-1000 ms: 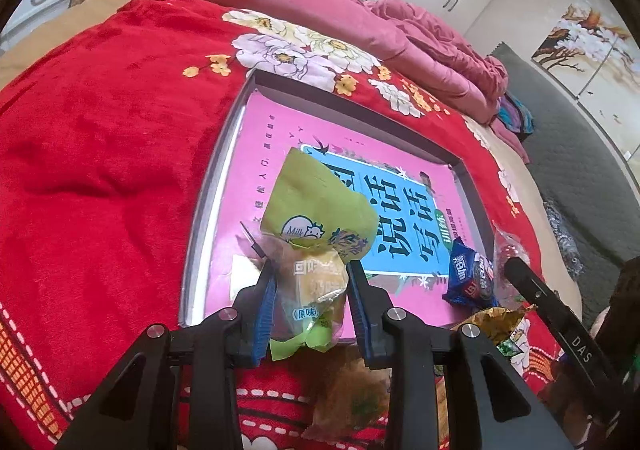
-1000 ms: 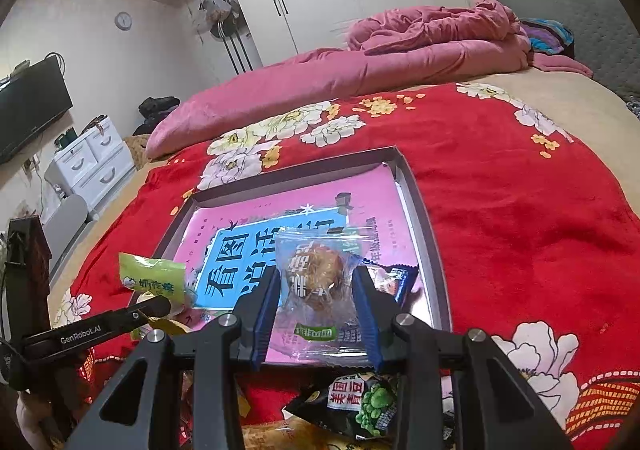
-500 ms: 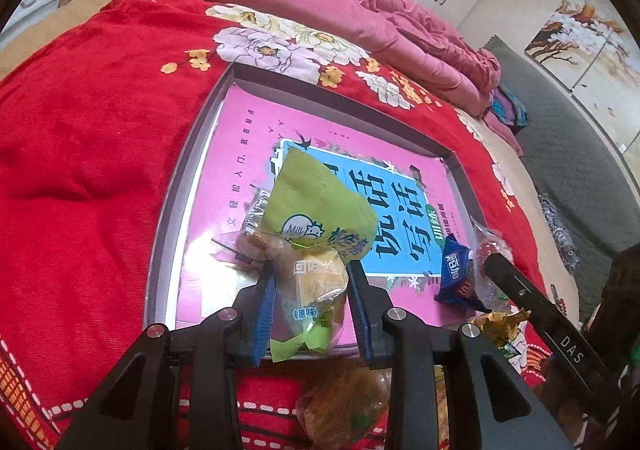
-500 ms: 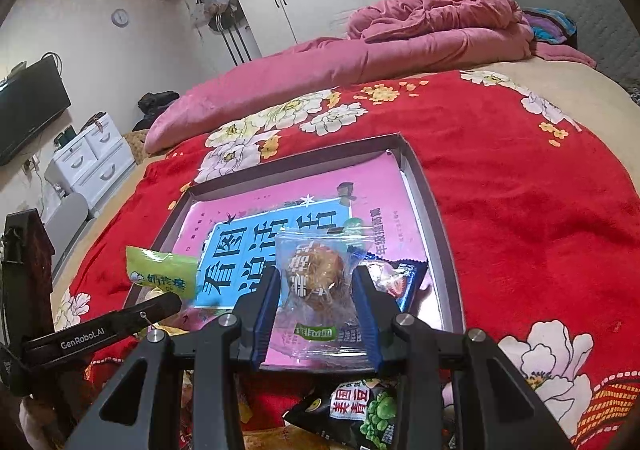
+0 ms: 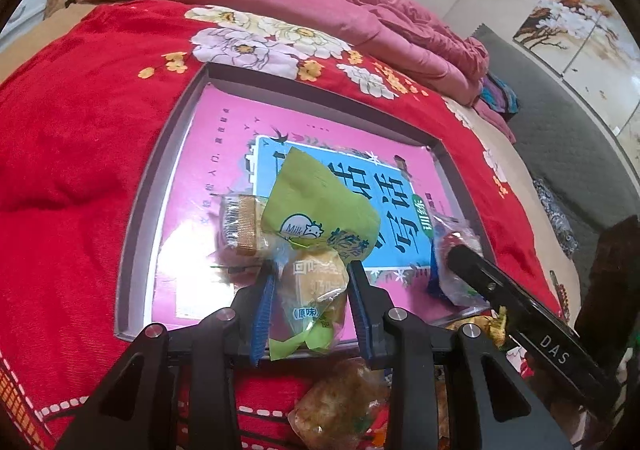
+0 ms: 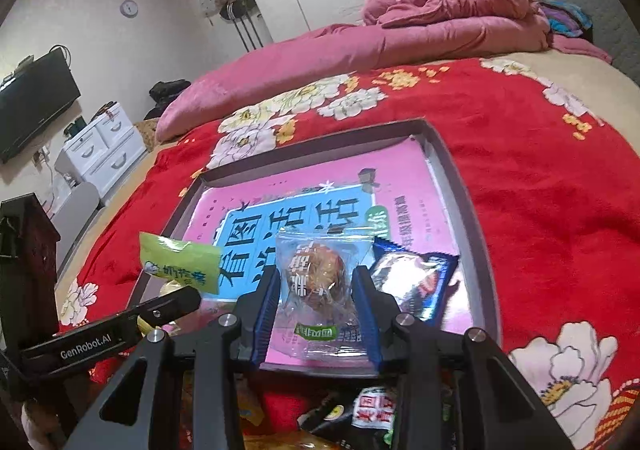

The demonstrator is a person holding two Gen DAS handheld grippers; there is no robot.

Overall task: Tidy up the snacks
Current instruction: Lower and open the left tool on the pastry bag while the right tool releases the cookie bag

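My left gripper (image 5: pixel 312 274) is shut on a green and clear milk-snack packet (image 5: pixel 320 217), held over the near edge of a grey tray (image 5: pixel 140 209). A pink and blue book (image 5: pixel 224 153) lines the tray. A clear-wrapped wafer snack (image 5: pixel 240 226) lies in the tray just left of the held packet. My right gripper (image 6: pixel 316 282) is shut on a clear packet with a round brown pastry (image 6: pixel 320 270), also above the tray's near edge (image 6: pixel 460 185). A blue packet (image 6: pixel 416 282) lies in the tray beside it. The green packet (image 6: pixel 180 262) shows at the left in the right wrist view.
The tray rests on a red flowered blanket (image 5: pixel 72 137) on a bed, with pink bedding (image 6: pixel 360 45) behind. Several loose snack packets (image 6: pixel 372 410) lie on the blanket below the grippers, one a yellowish bag (image 5: pixel 340 402). White drawers (image 6: pixel 100 149) stand off to the left.
Both grippers keep their packets and have hardly moved. The left view has swung slightly, so the wafer snack in the tray now shows more fully beside the green packet.
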